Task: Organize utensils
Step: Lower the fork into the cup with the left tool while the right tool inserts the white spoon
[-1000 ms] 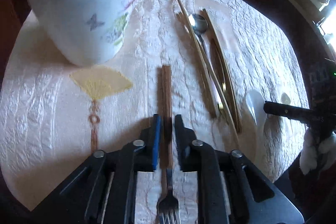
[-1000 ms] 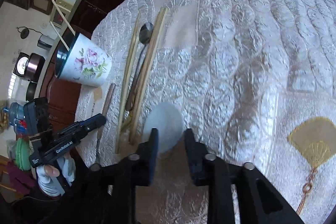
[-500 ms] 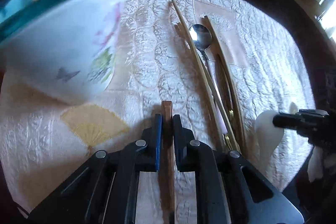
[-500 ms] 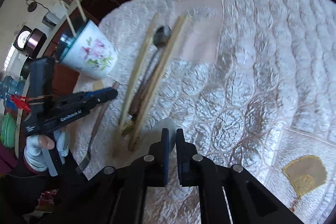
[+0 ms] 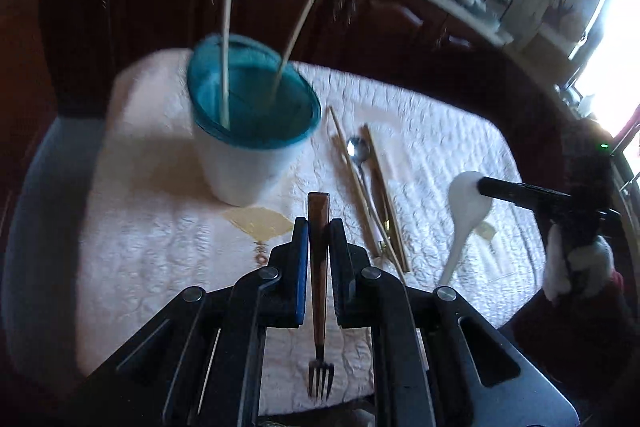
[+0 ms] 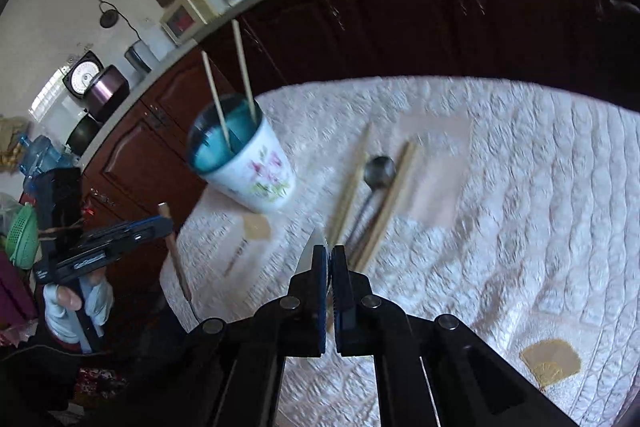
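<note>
My left gripper (image 5: 319, 227) is shut on the wooden handle of a fork (image 5: 319, 291), held above the table with the tines hanging toward the camera. It also shows in the right wrist view (image 6: 160, 227). My right gripper (image 6: 329, 255) is shut on a white ceramic spoon (image 6: 311, 251), also lifted; the spoon (image 5: 468, 211) shows whole in the left wrist view. A white floral cup with a teal inside (image 5: 252, 131) stands on the table and holds two chopsticks (image 5: 226, 43). It also shows in the right wrist view (image 6: 244, 163).
A metal spoon (image 5: 360, 155) lies between several wooden chopsticks (image 5: 384, 195) on the white quilted tablecloth (image 5: 160, 235), right of the cup. Dark wooden cabinets (image 6: 440, 11) and a cluttered counter stand behind the table.
Both grippers have risen well above the table, the left with the fork and the right with the white spoon. The right gripper closed on the spoon a second ago.
</note>
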Demonstrator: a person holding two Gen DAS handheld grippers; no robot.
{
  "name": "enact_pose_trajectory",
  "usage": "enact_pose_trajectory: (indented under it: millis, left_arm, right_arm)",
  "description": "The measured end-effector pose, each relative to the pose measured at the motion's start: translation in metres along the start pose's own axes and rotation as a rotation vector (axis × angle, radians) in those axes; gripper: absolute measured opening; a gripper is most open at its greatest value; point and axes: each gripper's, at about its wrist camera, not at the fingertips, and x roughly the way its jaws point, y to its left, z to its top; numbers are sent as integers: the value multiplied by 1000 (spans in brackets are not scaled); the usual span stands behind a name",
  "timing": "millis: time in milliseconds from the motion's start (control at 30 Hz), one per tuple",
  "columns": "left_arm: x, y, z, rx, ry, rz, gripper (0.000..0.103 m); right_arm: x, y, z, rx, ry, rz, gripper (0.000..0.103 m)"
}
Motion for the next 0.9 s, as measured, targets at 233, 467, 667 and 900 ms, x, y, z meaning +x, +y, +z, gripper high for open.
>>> enact_pose_trajectory:
  millis: [233,467,667,900]
  left_arm:
    - [-56,2,10,12,-98,1,9]
    - [-98,2,53,16,-222,17,9]
    - [-112,1,91,35,-311,56,9]
    - [-94,13,131,27,-349,124,9]
  right_arm:
    - [-5,22,18,-15,-44,15,2]
    - [-17,51,50,-61,-118,24,2]
    - [-16,73,86,-91,-172,11,2]
    - [-5,99,130,-144,-228,-36,2]
